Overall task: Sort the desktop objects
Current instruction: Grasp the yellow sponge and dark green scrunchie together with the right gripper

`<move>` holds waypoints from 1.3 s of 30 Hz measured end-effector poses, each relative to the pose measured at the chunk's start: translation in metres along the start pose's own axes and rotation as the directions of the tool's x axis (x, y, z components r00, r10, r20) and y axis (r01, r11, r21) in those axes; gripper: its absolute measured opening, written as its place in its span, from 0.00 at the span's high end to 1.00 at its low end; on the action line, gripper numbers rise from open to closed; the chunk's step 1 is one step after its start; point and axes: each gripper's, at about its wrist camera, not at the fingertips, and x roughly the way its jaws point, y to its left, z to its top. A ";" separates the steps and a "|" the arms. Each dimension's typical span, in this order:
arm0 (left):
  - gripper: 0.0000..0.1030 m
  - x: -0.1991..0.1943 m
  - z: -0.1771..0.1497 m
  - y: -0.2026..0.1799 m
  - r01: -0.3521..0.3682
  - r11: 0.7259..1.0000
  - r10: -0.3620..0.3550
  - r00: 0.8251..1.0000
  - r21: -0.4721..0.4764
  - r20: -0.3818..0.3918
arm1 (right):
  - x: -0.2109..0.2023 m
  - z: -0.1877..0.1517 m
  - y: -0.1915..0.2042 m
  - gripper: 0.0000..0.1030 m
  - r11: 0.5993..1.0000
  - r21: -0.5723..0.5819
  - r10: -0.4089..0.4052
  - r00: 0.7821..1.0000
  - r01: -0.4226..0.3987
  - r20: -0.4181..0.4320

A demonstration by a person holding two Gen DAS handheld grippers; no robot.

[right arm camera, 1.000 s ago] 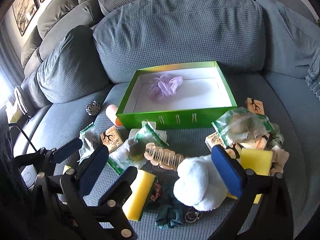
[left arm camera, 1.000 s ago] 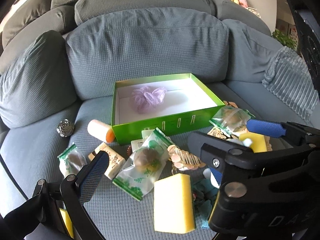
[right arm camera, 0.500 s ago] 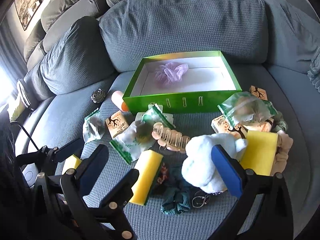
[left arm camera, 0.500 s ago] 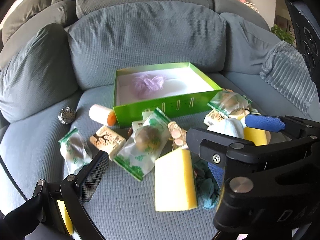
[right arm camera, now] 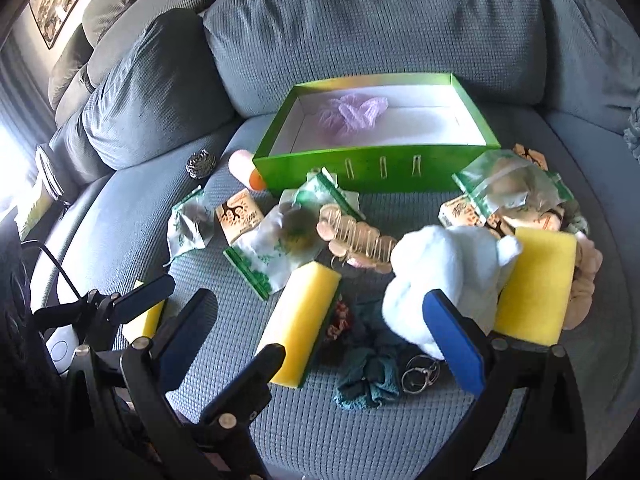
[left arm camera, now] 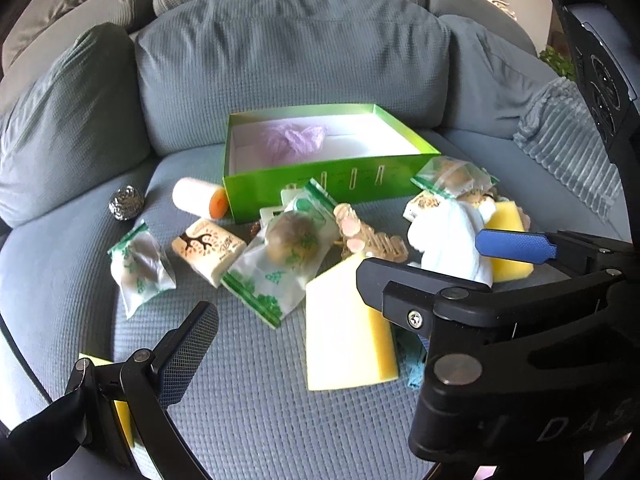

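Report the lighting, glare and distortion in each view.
Left wrist view: even daylight, fisheye bending the sofa, green box slightly soft, dark corners. Right wrist view: blown-out glare at the left edge, washed sheen on the box's far rim, yellow sponge sharp, the same fisheye curve and dark corners.

The right claw (left arm camera: 516, 246) hides part of the teal scrunchie (left arm camera: 412, 360).
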 end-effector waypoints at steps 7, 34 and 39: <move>0.04 0.005 -0.010 0.003 0.033 0.999 -0.033 0.999 -0.022 -0.026 | 0.006 -0.008 0.001 0.00 1.000 0.007 0.001 1.000 -0.001 -0.025; 0.04 0.041 -0.034 0.017 0.142 0.986 -0.147 0.988 -0.082 -0.051 | 0.054 -0.028 0.000 0.01 0.999 0.054 0.013 0.993 -0.006 -0.121; 0.04 0.046 -0.034 0.019 0.168 0.982 -0.172 0.984 -0.092 -0.047 | 0.058 -0.027 -0.001 0.13 0.998 0.056 0.025 0.992 -0.018 -0.125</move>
